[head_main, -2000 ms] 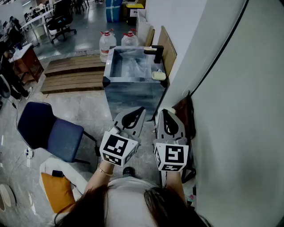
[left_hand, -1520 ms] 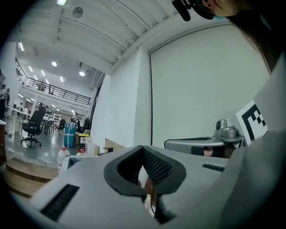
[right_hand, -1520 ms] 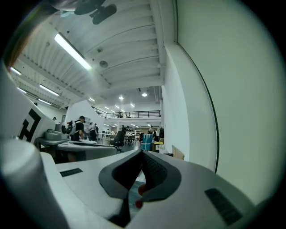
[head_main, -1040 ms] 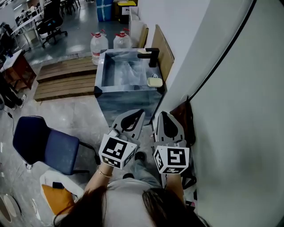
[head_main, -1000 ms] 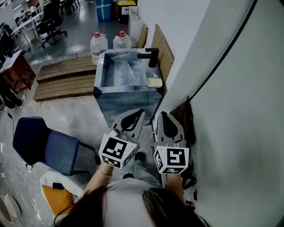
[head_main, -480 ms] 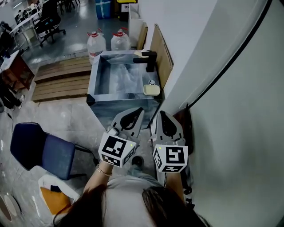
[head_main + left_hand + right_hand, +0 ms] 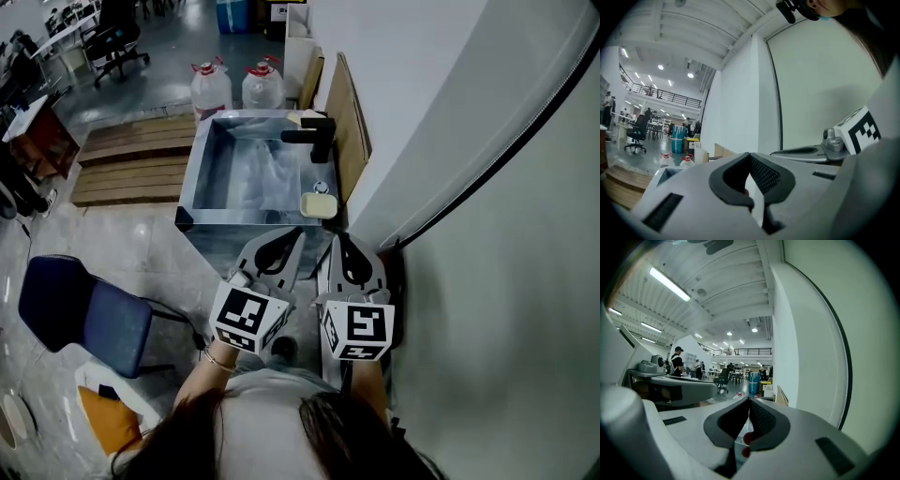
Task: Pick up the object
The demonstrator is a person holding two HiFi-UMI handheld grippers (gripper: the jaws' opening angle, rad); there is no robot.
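Judging the object to be the pale bar [image 7: 319,204] on the sink [image 7: 192,178] rim at 12 o'clock, well apart, the right gripper [image 7: 340,238] should be opened early and lowered squarely, since its jaws and the left gripper [image 7: 296,232] jaws are pinched together, empty.

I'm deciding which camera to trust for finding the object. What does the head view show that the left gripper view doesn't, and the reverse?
Only the head view: the inside of the metal sink, the yellow soap bar on its ledge, the black faucet and the blue chair.
Only the left gripper view: the ceiling lights, the balcony railing, and a close look at the left gripper, jaws together and empty.
Both: the two grippers, including the right gripper, the water jugs and the white wall.
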